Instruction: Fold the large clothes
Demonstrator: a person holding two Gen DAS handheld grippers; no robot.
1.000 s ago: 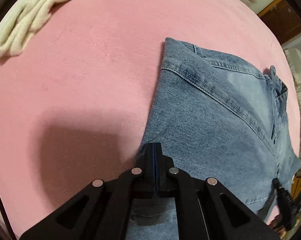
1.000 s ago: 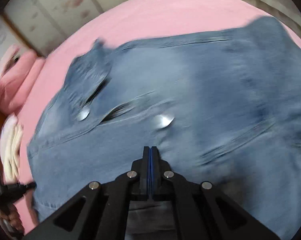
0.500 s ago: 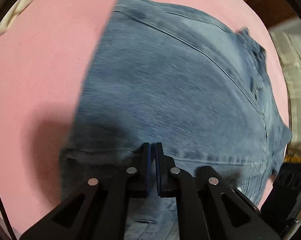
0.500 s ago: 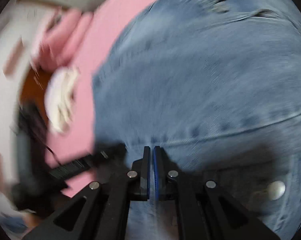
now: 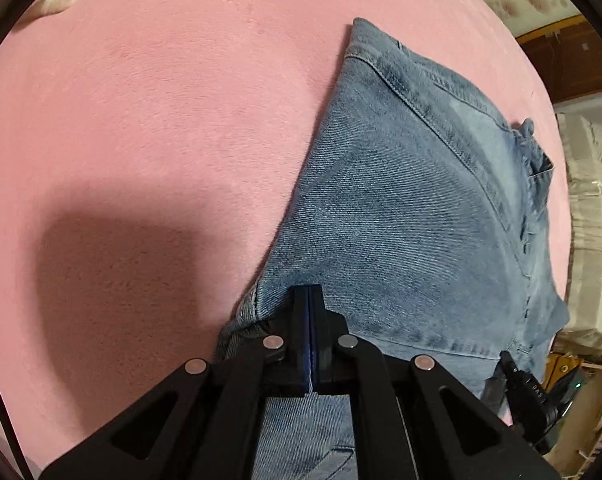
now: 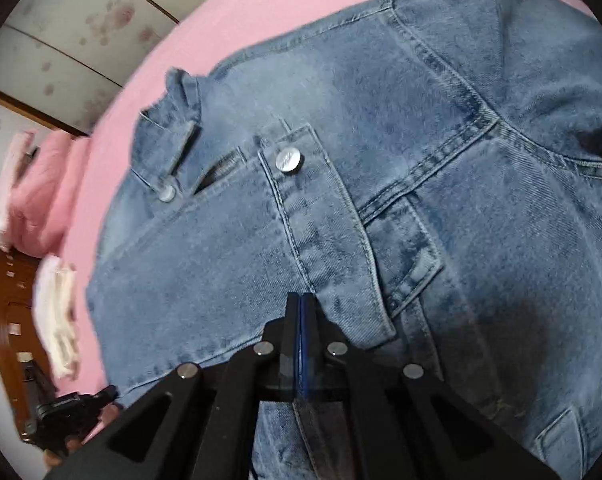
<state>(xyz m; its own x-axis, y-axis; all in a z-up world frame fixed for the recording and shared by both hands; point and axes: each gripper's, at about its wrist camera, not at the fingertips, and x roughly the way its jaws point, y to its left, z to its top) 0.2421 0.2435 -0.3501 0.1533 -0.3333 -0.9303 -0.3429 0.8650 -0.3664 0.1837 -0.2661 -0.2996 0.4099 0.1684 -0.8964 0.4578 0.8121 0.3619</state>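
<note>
Home bedroom, pink bedspread (image 5: 149,128) (floral wallpaper (image 6: 61,32))

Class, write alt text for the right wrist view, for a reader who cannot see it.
A blue denim jacket lies on a pink blanket, metal button and chest pocket flap facing up. The right gripper, fingers shut, points down at the denim just below the flap.

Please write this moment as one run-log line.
left gripper: shut | right gripper: shut | denim jacket: on pink bed
</note>
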